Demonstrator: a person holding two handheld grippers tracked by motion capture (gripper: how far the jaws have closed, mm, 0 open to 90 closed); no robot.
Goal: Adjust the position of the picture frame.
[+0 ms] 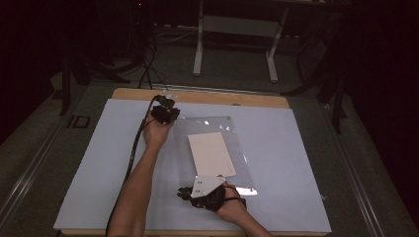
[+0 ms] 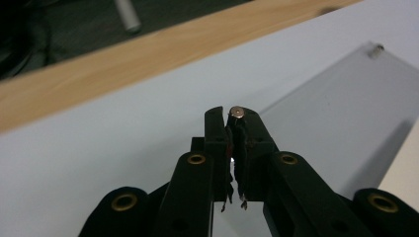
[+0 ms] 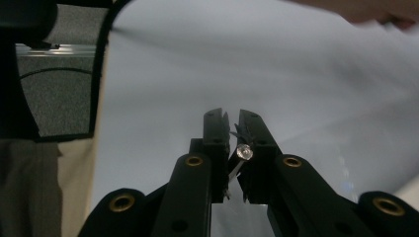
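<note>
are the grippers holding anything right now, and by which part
Both grip the clear plastic sleeve with the white sheet inside: the left gripper pinches its far corner, the right gripper its near edge, jaws shut on the film.

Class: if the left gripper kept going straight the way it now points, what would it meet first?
Probably the pale mat ahead of the left gripper, then the table's wooden edge. Its jaws look shut on a clear sleeve, at its corner. Depth is unclear.

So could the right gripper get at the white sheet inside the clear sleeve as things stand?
Probably not directly: the white sheet lies inside the clear sleeve, and the right gripper looks shut on the sleeve's near edge.
</note>
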